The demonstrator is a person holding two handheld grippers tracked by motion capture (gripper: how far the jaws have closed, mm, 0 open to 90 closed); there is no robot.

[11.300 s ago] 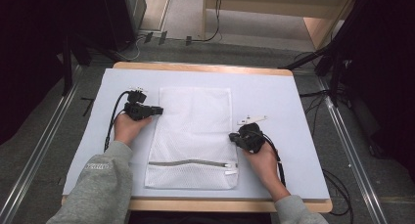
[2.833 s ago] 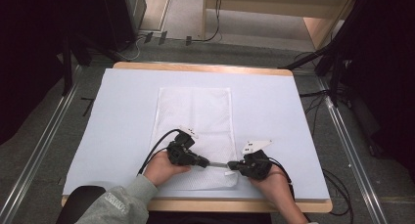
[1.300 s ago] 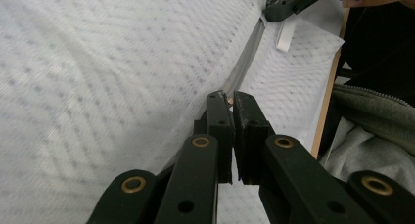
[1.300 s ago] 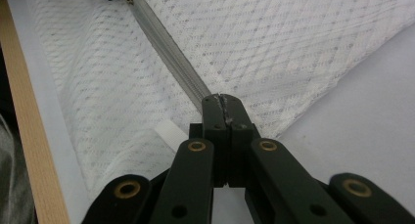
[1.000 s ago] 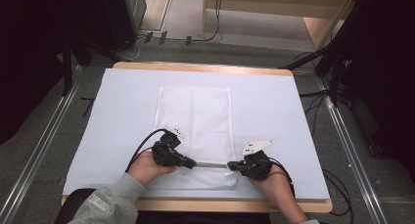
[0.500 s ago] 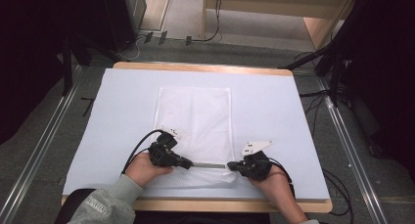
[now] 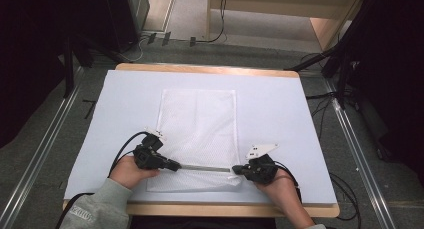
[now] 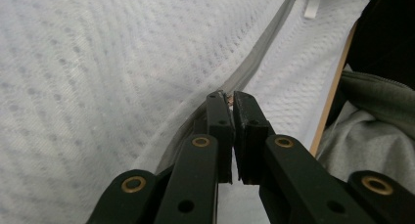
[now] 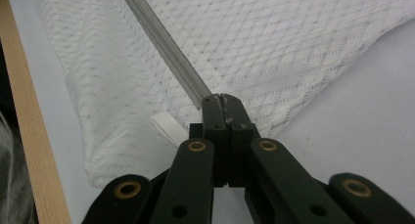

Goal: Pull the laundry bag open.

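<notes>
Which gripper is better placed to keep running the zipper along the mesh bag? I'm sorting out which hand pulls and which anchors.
Left. The left gripper is shut on the zipper pull, so it likely does the pulling. The right gripper pinches the mesh bag at the zipper's end, anchoring it.

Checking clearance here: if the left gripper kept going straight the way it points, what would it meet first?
Probably the right gripper. The left gripper points along the grey zipper of the white mesh laundry bag, and the right one is clamped at its far end.

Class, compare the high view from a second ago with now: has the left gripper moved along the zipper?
Yes. The left gripper has slid left along the zipper, away from the right gripper, toward the mesh bag's left edge.
</notes>
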